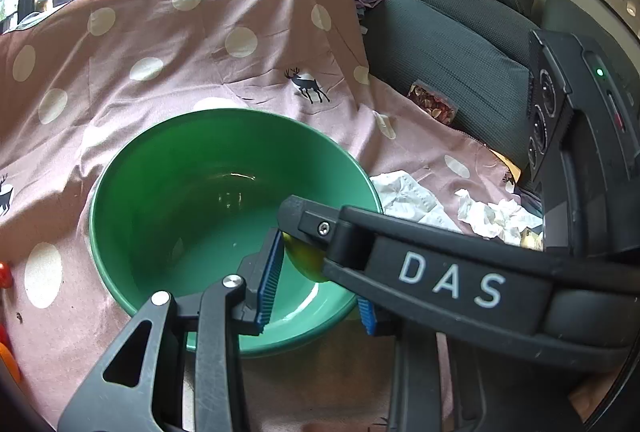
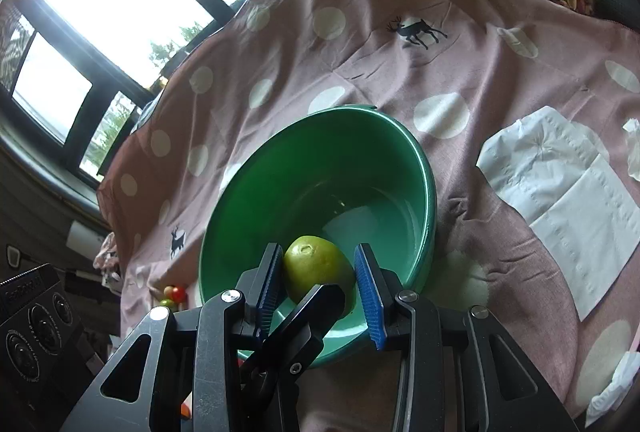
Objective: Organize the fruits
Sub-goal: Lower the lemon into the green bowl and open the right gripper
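Note:
A green bowl [image 1: 168,192] [image 2: 360,152] sits on a pink dotted cloth [image 1: 200,52]. My right gripper [image 2: 320,286] is shut on a round yellow-green fruit [image 2: 316,264], both blue pads against its sides, low inside the bowl's near rim. In the left wrist view only a sliver of that fruit [image 1: 304,260] shows behind the right gripper's black finger [image 1: 400,252]. My left gripper [image 1: 316,298] grips the bowl's near rim, one pad inside and one outside. One of its fingers [image 2: 316,308] crosses in front of the fruit.
Small red and green fruits [image 2: 174,296] lie on the cloth left of the bowl. A flat white tissue [image 2: 560,200] and crumpled tissues [image 1: 496,216] lie to the right. A snack packet [image 1: 432,102] rests against a grey sofa cushion [image 1: 460,32].

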Demonstrator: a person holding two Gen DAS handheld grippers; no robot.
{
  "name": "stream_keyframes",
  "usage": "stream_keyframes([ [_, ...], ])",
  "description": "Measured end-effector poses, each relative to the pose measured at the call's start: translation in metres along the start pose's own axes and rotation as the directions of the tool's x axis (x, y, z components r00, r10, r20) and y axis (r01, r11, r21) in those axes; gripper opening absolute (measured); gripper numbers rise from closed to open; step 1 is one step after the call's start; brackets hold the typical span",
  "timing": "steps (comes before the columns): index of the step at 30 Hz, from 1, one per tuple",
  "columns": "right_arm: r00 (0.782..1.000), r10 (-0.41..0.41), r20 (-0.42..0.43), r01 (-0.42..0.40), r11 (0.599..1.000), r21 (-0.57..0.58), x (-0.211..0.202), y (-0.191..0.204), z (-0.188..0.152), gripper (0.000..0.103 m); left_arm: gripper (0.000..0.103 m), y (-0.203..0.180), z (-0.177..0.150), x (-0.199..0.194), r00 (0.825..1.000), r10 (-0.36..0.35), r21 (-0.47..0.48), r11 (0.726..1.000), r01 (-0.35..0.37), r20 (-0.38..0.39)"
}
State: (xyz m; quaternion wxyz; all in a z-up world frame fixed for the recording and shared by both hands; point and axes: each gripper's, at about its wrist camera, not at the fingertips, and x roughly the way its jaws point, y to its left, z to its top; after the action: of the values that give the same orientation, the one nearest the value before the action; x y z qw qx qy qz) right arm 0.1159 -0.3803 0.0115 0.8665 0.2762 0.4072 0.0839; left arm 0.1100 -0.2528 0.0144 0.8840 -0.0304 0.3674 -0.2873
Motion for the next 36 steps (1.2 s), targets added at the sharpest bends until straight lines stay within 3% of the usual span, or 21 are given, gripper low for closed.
stream_keyframes([
  [36,0.998,-0.056,-0.033,0.056,0.998,0.007,0.008,0.001,-0.001,0.04,0.032,0.009,-0.003,0.012,0.999,-0.039,-0.039,0.999,0.038,-0.031],
])
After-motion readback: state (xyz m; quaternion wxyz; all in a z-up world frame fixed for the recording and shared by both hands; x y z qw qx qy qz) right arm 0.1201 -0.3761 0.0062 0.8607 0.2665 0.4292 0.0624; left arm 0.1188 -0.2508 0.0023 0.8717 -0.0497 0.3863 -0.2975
